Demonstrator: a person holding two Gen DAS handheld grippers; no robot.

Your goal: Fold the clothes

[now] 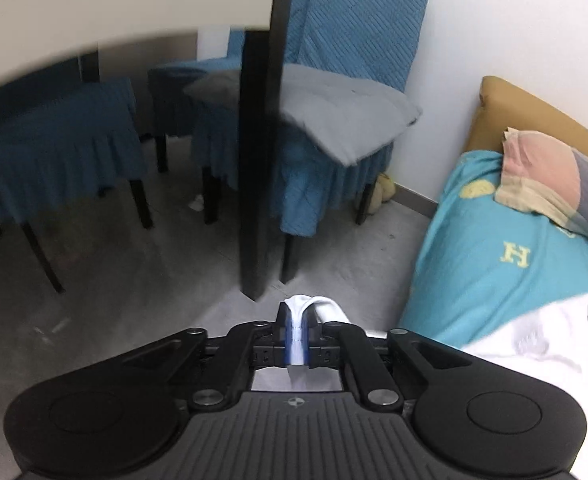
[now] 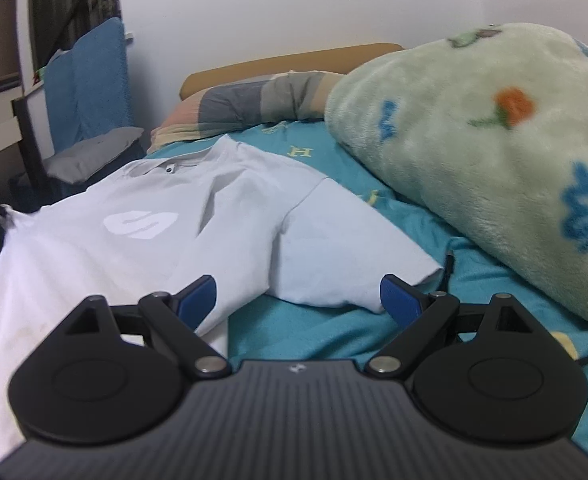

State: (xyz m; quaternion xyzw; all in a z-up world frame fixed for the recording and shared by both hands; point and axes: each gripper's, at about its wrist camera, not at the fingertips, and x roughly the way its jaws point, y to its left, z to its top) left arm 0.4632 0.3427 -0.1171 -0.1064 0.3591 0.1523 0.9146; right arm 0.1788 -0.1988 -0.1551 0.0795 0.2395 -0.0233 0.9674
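Observation:
A white T-shirt lies spread on the teal bed sheet, collar toward the pillow, one short sleeve stretched right. My right gripper stands open just in front of that sleeve, blue pads wide apart, nothing between them. My left gripper is shut on a bunched fold of the white shirt fabric, held out past the bed's edge over the floor. The shirt's body trails onto the bed at the right of the left wrist view.
A fluffy green blanket is heaped on the right of the bed. A striped pillow lies at the headboard. Beside the bed stand chairs with blue covers, a grey cushion and a dark table leg over grey floor.

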